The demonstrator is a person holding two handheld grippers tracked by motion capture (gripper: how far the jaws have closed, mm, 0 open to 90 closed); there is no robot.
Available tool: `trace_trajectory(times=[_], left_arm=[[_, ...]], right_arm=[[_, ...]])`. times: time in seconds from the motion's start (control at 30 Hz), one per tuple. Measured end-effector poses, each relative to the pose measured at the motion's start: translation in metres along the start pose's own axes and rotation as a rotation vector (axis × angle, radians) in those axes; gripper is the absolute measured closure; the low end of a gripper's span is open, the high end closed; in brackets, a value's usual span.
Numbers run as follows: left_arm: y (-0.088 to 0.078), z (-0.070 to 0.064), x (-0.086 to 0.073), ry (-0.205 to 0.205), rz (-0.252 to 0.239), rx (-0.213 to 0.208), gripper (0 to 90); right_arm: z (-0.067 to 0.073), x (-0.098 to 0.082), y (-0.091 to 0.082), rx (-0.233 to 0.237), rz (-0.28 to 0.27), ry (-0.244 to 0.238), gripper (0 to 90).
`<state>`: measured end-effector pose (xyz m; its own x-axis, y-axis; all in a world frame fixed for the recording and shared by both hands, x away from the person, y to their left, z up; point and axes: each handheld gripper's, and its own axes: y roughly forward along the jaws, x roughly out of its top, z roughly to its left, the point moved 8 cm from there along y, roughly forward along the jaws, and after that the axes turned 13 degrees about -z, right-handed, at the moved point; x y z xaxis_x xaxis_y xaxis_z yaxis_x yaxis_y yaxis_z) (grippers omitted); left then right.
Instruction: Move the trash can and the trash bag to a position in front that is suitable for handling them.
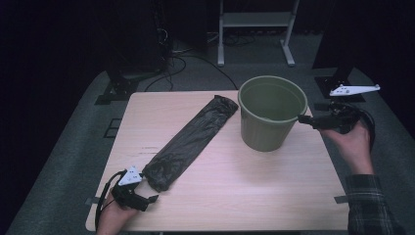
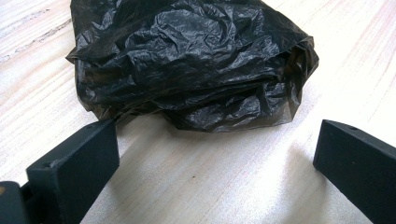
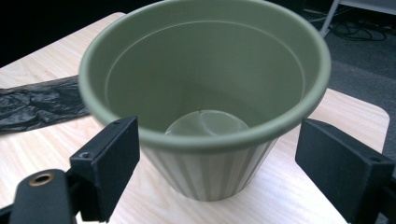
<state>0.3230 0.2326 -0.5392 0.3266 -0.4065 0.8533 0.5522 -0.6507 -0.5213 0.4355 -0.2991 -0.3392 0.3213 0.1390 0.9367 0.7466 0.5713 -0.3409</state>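
Our left gripper (image 1: pixel 151 198) sits low at the near left corner of the table (image 1: pixel 235 191), jaws spread wide with nothing between them. In the left gripper view the two black jaws stand well apart over bare wood, and the near end of the black bag (image 2: pixel 196 65) lies just ahead of them; the left jaw tip is right at the bag's edge, though we cannot tell whether it touches. The bag (image 1: pixel 193 142) is a long, crumpled, flattened strip that runs on a slant from that corner up toward the bin.

Our right gripper (image 1: pixel 304 119) is held above the table's right side, level, pointing at the bin (image 1: pixel 271 115). Its jaws are wide open too and grip nothing. In the right gripper view they frame the bin (image 3: pixel 205 135) from either side, apart from its wall, near the rim.

The bin is a green, ribbed plastic pail standing upright on the far right part of the table, its mouth open. The bag's far end lies just beside its base on the left.
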Motion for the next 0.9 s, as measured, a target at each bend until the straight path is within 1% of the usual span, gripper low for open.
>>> trace_trajectory(times=[0.03,0.07,0.1,0.2,0.23,0.3,0.33,0.37,0.4,0.43,0.47,0.5,0.53,0.57,0.6,0.7,0.77,0.8,0.87,0.9], left_arm=[[0.000,0.000,0.000,0.001,0.000,0.000,0.0],[0.000,0.000,0.000,0.000,0.001,0.000,0.0],[0.000,0.000,0.000,0.000,0.001,0.000,0.0],[0.000,0.000,0.000,0.001,0.000,0.000,0.0],[0.000,0.000,0.000,0.001,0.000,0.000,0.0],[0.000,0.000,0.000,0.003,0.001,-0.001,0.0],[0.000,0.000,0.000,0.002,0.000,-0.001,0.0],[0.000,0.000,0.000,0.001,-0.001,-0.001,0.0],[0.000,0.000,0.000,-0.001,-0.001,-0.002,0.0],[0.000,0.000,0.000,-0.001,-0.001,-0.002,0.0],[0.000,0.000,0.000,0.000,0.000,-0.002,0.0],[0.000,0.000,0.000,0.002,0.000,-0.003,0.0],[0.000,0.000,0.000,0.002,0.000,-0.004,0.0],[0.000,0.000,0.000,0.003,0.001,-0.004,0.0],[0.000,0.000,0.000,0.003,0.001,-0.005,0.0],[0.000,0.000,0.000,0.004,0.001,-0.005,0.0],[0.000,0.000,0.000,0.004,0.001,-0.005,0.0],[0.000,0.000,0.000,0.004,0.001,-0.005,0.0],[0.000,0.000,0.000,0.003,0.001,-0.004,0.0],[0.000,0.000,0.000,0.003,0.001,-0.004,0.0]], right_arm=[[-0.005,0.004,0.004,-0.013,-0.004,0.002,12.7],[-0.005,0.004,0.004,-0.013,-0.004,0.002,12.7],[-0.009,0.006,0.009,-0.019,-0.003,0.006,12.7],[-0.014,0.008,0.017,-0.025,0.021,0.007,12.6],[-0.014,0.008,0.017,-0.025,0.021,0.007,12.6],[-0.018,0.008,0.024,-0.032,0.039,0.009,12.6],[-0.022,0.008,0.030,-0.033,0.043,0.019,12.7],[-0.022,0.008,0.030,-0.033,0.043,0.019,12.7],[-0.026,0.006,0.035,-0.040,0.053,0.034,12.7],[-0.026,0.006,0.035,-0.040,0.053,0.034,12.7],[-0.029,0.004,0.039,-0.050,0.066,0.042,13.1],[-0.030,0.003,0.040,-0.049,0.070,0.043,13.2],[-0.031,0.002,0.041,-0.050,0.077,0.046,14.4],[-0.031,0.001,0.042,-0.049,0.082,0.044,17.5],[-0.031,0.001,0.042,-0.049,0.086,0.044,17.9],[-0.033,0.001,0.042,-0.063,0.087,0.044,22.4],[-0.035,-0.001,0.043,-0.070,0.104,0.052,23.9],[-0.035,-0.001,0.043,-0.070,0.104,0.052,23.9],[-0.037,-0.003,0.044,-0.087,0.123,0.043,27.5],[-0.037,-0.003,0.044,-0.090,0.120,0.039,28.8]])
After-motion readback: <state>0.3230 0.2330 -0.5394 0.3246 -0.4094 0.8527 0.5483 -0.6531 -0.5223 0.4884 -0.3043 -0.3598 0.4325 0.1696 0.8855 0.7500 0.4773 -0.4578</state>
